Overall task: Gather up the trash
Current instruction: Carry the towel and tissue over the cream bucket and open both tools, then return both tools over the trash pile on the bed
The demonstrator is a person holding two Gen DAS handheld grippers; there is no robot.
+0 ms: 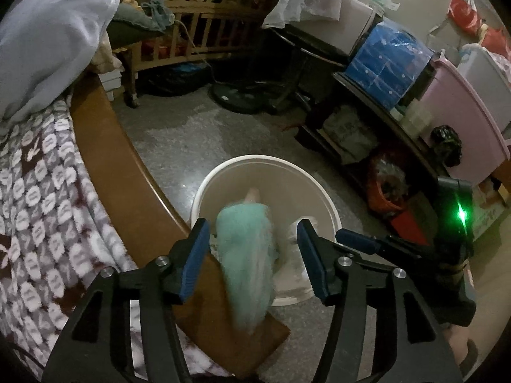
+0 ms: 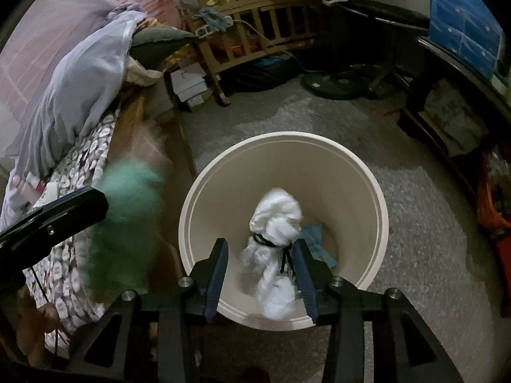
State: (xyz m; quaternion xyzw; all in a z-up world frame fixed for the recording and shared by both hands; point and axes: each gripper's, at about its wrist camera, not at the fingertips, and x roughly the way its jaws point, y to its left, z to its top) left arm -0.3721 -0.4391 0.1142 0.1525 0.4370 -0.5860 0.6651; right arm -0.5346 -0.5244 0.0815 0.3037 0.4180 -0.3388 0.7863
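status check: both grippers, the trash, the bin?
Left gripper open, green bundle blurred, dropping. Right gripper open, white tied bag loose between pads. Bin below, unobstructed.

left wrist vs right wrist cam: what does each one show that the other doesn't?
Only the left wrist view: the pink storage bin and the small black bag beside it, at right.

Only the right wrist view: the white tied bundle between the right gripper's pads, over the bin, and a blue packet inside the bin.

Both: the cream bin, the blurred teal item at the left gripper, the patterned blanket, the wooden crib and the blue package. Neither gripper's pads visibly press its item.
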